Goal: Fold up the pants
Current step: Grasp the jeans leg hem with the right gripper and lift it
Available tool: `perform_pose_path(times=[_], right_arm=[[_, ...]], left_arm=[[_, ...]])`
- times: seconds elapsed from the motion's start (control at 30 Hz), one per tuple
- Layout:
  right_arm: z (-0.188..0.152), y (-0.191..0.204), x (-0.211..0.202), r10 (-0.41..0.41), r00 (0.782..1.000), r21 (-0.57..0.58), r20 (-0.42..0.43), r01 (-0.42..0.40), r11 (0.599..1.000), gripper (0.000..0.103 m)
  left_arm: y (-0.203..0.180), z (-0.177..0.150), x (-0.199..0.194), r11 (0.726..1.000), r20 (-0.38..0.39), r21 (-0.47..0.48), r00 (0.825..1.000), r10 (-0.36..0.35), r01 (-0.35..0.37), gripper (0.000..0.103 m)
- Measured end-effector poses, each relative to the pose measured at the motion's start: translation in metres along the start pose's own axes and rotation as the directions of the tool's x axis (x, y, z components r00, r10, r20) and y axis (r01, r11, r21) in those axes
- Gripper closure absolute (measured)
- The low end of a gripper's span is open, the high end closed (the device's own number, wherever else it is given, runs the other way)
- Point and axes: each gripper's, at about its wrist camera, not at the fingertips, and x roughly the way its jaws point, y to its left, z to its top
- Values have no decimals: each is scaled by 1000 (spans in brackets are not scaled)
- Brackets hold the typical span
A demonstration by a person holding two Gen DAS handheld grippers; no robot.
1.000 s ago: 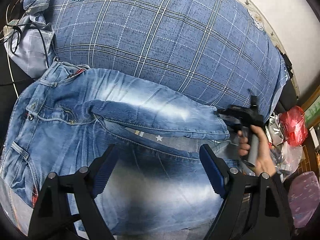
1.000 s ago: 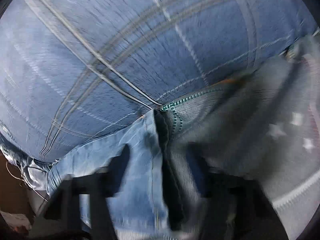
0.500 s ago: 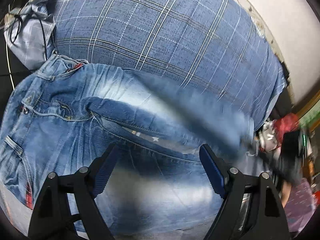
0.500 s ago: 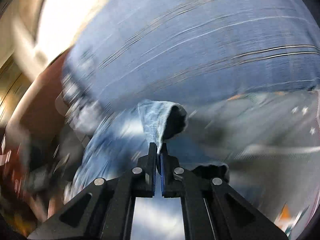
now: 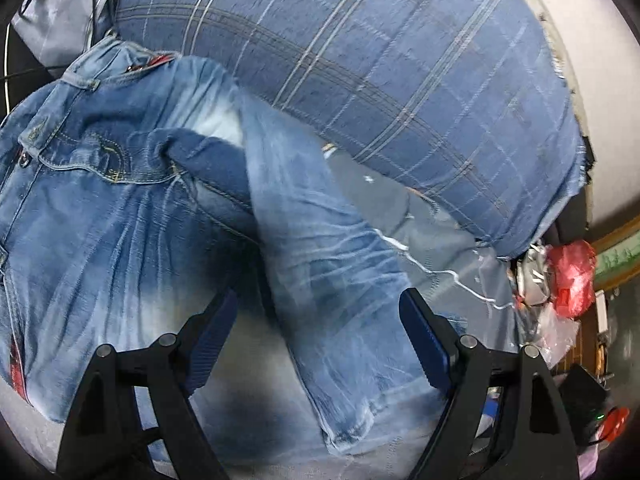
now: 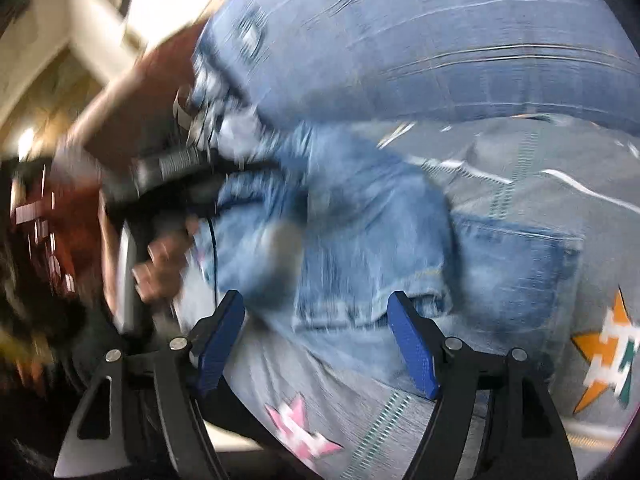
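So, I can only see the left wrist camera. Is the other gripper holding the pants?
Observer: No. The right gripper is open. Its jaws have just been opening, and nothing is pinched between them. The jeans lie just past the fingers.
Child: Does it see anything fun that I can't?
Observer: Yes, an orange star printed on the grey sheet beside the jeans.
Child: Can it see who holds my gripper?
Observer: Only a blurred hand at the left of its picture, curled round a handle.
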Motion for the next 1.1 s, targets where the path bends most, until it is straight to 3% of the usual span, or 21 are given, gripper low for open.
perform_pose_path(times=[0.13, 0.2, 0.33, 0.47, 0.57, 0.73, 0.8, 0.83, 0.87, 0.93, 1.0, 1.1], right_arm=[[4, -22, 4, -114, 993, 304, -1, 109, 946, 25], [-7, -19, 21, -46, 999, 422, 3, 40, 906, 27], [-34, 0, 54, -10, 1000, 496, -18, 17, 868, 33], [-53, -1, 76, 2, 999, 560, -51, 27, 828, 52], [-61, -2, 79, 17, 998, 582, -57, 19, 813, 56], [-50, 1, 96, -62, 995, 602, -78, 96, 793, 57], [-51, -6, 105, -86, 994, 636, -75, 114, 763, 67], [-53, -6, 104, -119, 991, 630, -66, 134, 765, 79], [-52, -3, 103, -144, 988, 605, -58, 149, 782, 100], [-56, -3, 99, -159, 987, 590, -32, 147, 794, 101], [-60, -5, 91, -122, 992, 600, 14, 89, 795, 102], [-60, 4, 61, -119, 990, 531, 81, 59, 846, 102]], left_arm=[[6, 0, 14, 999, -39, -19, 999, 26, -27, 21], [9, -2, 15, 999, -58, -39, 998, 0, -3, 22], [12, 0, 1, 998, -39, -51, 999, -34, 32, 22], [16, -1, -9, 997, -39, -41, 997, -67, 65, 22], [23, -2, -17, 996, -41, -46, 996, -78, 76, 22], [29, -1, -22, 993, -46, -62, 993, -106, 103, 22], [30, -2, -22, 993, -44, -61, 994, -101, 98, 22], [31, -2, -22, 994, -44, -65, 995, -90, 87, 22], [32, -2, -21, 994, -46, -71, 995, -87, 84, 22], [33, -4, -17, 993, -59, -83, 994, -91, 86, 22], [30, -6, -14, 995, -66, -67, 994, -82, 78, 22], [30, -8, -10, 998, -64, -49, 997, -47, 44, 22]])
